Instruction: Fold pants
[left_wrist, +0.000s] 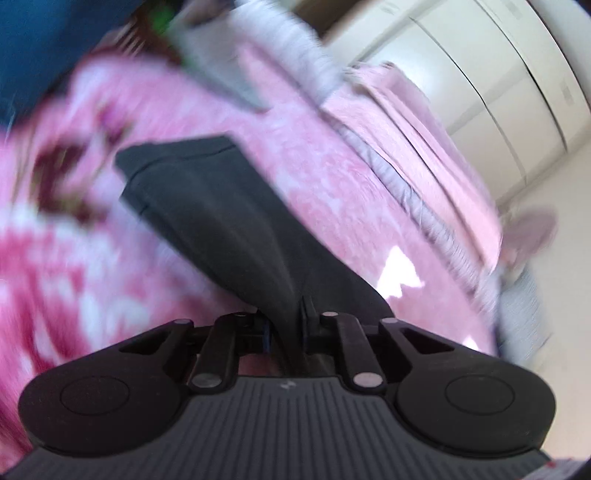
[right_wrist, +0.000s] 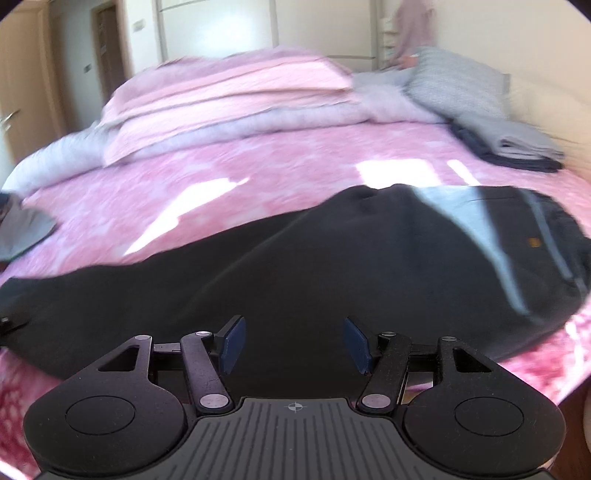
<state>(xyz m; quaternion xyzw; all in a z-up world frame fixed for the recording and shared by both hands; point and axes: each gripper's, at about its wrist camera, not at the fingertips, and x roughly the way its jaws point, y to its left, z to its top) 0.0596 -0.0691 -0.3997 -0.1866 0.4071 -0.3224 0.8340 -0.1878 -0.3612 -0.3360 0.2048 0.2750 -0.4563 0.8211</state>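
Covering the bed: a pink mottled bedspread (right_wrist: 303, 162) fills most of both views, with bright sun patches on it.
Bedding pile: a folded pink and grey duvet (right_wrist: 236, 92) lies at the far side of the bed, a grey pillow (right_wrist: 458, 85) beside it.
Pants: black pants (right_wrist: 332, 266) lie stretched across the bedspread near its front edge, waistband end to the right in the right wrist view, legs running left; a strip of sunlight crosses the waist end.
Folded clothes: a small stack of grey and dark garments (right_wrist: 517, 147) sits on the bedspread behind the pants, apart from them.
Right gripper (right_wrist: 295, 345): jaws wide apart, blue pads bare, hovering over the middle of the pants; nothing between them.
Left gripper (left_wrist: 286, 325): jaws pressed together on a pinch of the pants (left_wrist: 229, 206) fabric, which runs away from the fingers as a taut dark band; this view is blurred.
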